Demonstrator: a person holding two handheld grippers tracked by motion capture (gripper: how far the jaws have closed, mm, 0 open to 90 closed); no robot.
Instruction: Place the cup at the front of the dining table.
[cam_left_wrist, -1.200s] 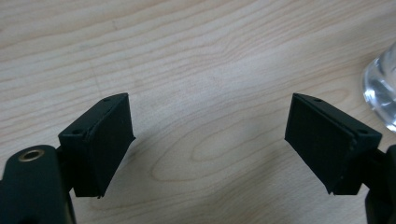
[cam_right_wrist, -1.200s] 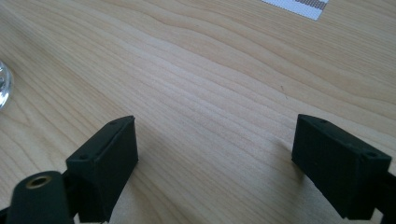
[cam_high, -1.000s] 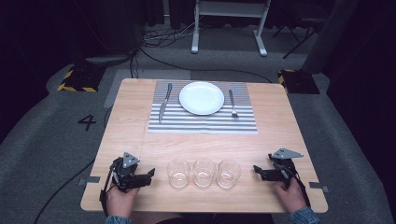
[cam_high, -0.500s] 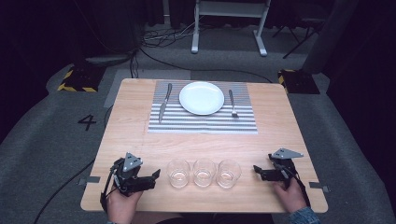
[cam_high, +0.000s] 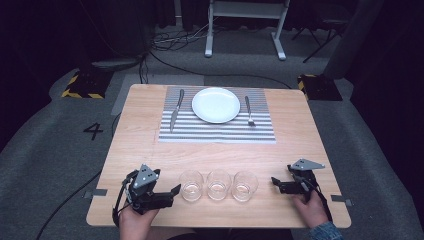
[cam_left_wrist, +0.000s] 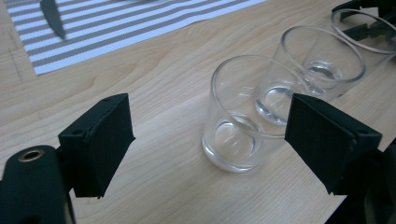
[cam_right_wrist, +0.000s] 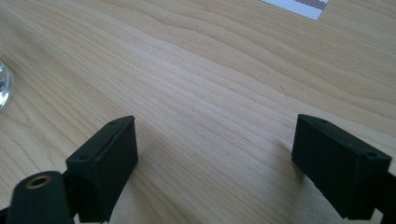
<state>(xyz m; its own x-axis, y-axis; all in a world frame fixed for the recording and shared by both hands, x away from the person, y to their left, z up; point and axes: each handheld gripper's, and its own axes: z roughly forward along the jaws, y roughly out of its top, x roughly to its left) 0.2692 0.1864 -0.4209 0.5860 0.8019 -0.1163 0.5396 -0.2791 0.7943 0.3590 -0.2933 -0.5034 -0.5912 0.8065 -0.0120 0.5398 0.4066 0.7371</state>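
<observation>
Three clear glasses stand in a row along the near edge of the counter (cam_high: 135, 150) — the left glass (cam_high: 191, 185), the middle glass (cam_high: 218, 184) and the right glass (cam_high: 244, 185), close together and all upright. The left tool (cam_high: 172, 191) sits just left of the left glass, jaws spread wide and pointed at it, not touching; in the left gripper view that glass (cam_left_wrist: 238, 116) stands between and beyond the two black jaws, the next one right behind it. The right tool (cam_high: 276, 183) rests near the counter's near right corner, a little apart from the right glass, jaws also wide open with bare wood between them in the right gripper view. Farther back lies a striped placemat (cam_high: 217, 131) carrying a white plate (cam_high: 216, 104), a knife (cam_high: 175, 110) to its left and a fork (cam_high: 248, 111) to its right, well apart from the glasses. The counter is pale wood; around it is grey carpet marked with a "4" (cam_high: 93, 131), cables and a white stand (cam_high: 245, 20) beyond, the room dark.
</observation>
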